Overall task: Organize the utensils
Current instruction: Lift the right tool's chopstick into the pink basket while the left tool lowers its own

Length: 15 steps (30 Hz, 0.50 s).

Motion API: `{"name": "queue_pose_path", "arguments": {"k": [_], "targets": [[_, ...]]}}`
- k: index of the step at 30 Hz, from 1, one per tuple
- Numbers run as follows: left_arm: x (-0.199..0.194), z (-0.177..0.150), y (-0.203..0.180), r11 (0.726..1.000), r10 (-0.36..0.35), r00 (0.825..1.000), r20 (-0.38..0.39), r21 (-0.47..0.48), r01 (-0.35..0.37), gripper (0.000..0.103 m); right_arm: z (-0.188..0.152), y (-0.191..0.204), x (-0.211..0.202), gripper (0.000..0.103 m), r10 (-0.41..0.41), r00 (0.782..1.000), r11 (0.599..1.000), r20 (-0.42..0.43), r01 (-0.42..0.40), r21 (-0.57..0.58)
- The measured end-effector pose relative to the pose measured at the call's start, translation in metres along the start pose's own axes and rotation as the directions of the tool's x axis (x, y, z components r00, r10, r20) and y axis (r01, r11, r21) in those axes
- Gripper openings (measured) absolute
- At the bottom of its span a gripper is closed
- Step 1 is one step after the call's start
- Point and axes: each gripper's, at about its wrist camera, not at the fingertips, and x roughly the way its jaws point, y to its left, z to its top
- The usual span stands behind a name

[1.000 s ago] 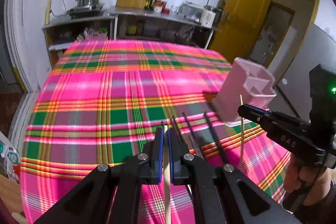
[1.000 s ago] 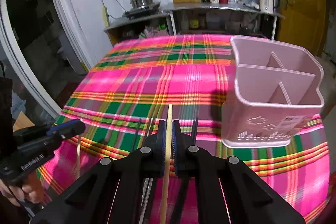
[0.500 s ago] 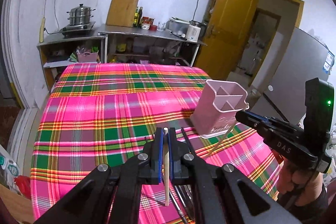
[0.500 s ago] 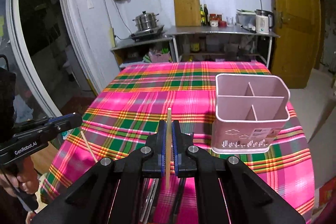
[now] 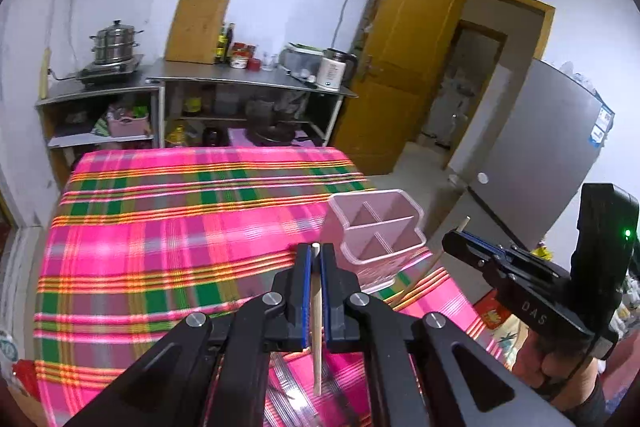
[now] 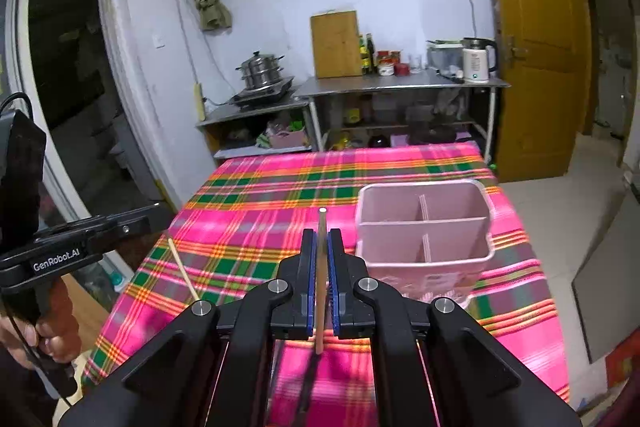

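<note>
wooden chopsticks (image 5: 316,311): 2 | pink holder (image 6: 424,239): 1, 4 compartments | hand-held grippers (image 5: 316,259): 2 | steamer pot (image 6: 260,69): 1

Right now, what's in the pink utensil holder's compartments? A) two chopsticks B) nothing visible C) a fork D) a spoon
B: the pink utensil holder shows only bare walls and dividers in both views; each hand-held gripper, left and right, is shut on one wooden chopstick, left's, right's.

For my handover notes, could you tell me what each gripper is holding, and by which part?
Each holds one wooden chopstick near its upper end: left gripper on the left chopstick, right gripper on the right chopstick.
</note>
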Motion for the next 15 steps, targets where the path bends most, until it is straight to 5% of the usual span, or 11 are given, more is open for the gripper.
{"name": "queue_pose_path", "arguments": {"k": [15], "targets": [[0.043, 0.092, -0.039, 0.998, -0.064, 0.993, 0.103, 0.004, 0.064, 0.004, 0.072, -0.052, -0.026, 0.006, -0.089, 0.984, 0.994, 0.156, 0.077, 0.082]]}}
